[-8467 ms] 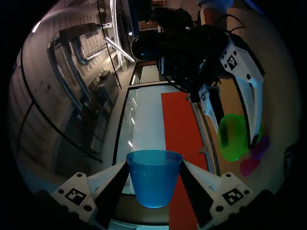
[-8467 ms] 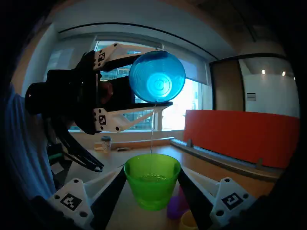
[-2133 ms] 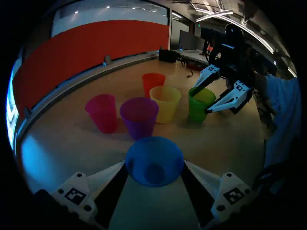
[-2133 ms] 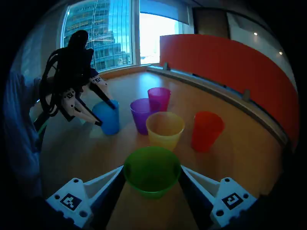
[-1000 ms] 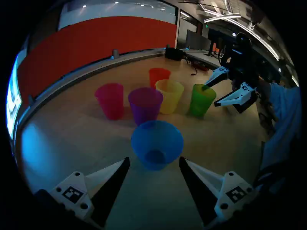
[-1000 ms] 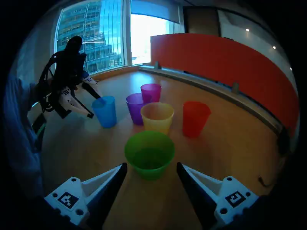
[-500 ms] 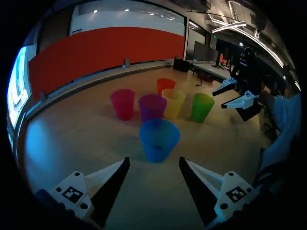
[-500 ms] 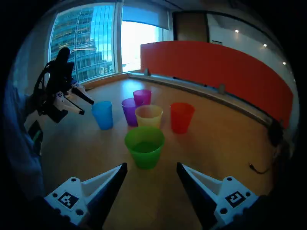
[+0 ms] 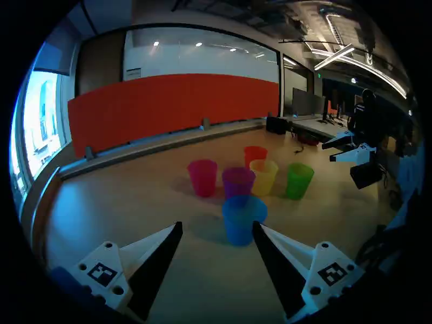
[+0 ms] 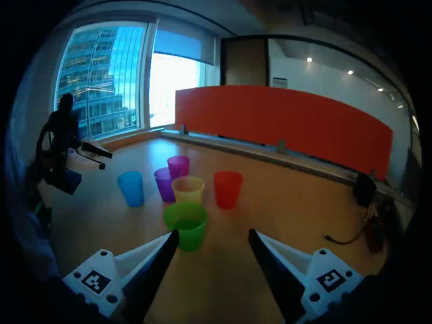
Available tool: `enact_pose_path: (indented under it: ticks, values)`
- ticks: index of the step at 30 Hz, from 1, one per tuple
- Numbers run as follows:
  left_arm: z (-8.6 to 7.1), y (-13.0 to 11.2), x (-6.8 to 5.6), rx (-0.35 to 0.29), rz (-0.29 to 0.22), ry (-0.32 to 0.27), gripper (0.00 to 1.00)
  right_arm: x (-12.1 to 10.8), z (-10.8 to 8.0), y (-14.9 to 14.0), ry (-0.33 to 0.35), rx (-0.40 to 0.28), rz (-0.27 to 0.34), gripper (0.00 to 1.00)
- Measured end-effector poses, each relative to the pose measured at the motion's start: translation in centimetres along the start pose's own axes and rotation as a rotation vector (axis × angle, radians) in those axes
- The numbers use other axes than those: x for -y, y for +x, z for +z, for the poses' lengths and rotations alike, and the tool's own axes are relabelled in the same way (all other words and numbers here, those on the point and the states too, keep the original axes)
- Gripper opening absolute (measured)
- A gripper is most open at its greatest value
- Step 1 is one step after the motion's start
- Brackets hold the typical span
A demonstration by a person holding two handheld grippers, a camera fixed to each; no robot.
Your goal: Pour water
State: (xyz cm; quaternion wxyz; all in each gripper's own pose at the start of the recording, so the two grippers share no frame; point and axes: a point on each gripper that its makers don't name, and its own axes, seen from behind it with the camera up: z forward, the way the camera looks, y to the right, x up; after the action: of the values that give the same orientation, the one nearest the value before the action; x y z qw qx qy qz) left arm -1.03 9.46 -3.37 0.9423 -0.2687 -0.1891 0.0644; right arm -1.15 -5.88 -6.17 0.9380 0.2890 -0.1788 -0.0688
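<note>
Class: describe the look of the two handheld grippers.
The left gripper and right gripper match: two white wedge-shaped fingers with black inner faces, tapering to points, each finger's base bearing a square black-and-white marker. A blue sleeve shows at the edge.

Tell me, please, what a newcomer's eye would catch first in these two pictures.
A cluster of bright cups stands on the wooden table, with the blue cup just ahead of the open left gripper and the green cup ahead of the open right gripper. Behind them runs a long orange partition.

The left hand-held gripper [image 9: 216, 225] and right hand-held gripper [image 10: 213, 232] have white, black-lined fingers [image 9: 141, 252] with square markers [image 9: 102, 274].
</note>
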Motion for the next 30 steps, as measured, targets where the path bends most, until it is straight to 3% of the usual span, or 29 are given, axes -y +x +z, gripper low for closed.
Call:
enact_pose_path:
  ticks: [13,22,30]
  values:
    - [-3.5,4.8,3.4,-0.225,0.021,0.214,0.96,-3.3,-1.5,5.9,-0.186,-0.223,0.051,1.0]
    - [-5.0,7.5,4.2,-0.345,-0.003,0.296,0.95,-5.2,-2.4,8.8,-0.313,-0.341,0.063,0.99]
    - [-6.2,8.7,5.0,-0.418,-0.008,0.377,0.95,-6.9,-3.3,9.6,-0.414,-0.395,0.111,1.0]
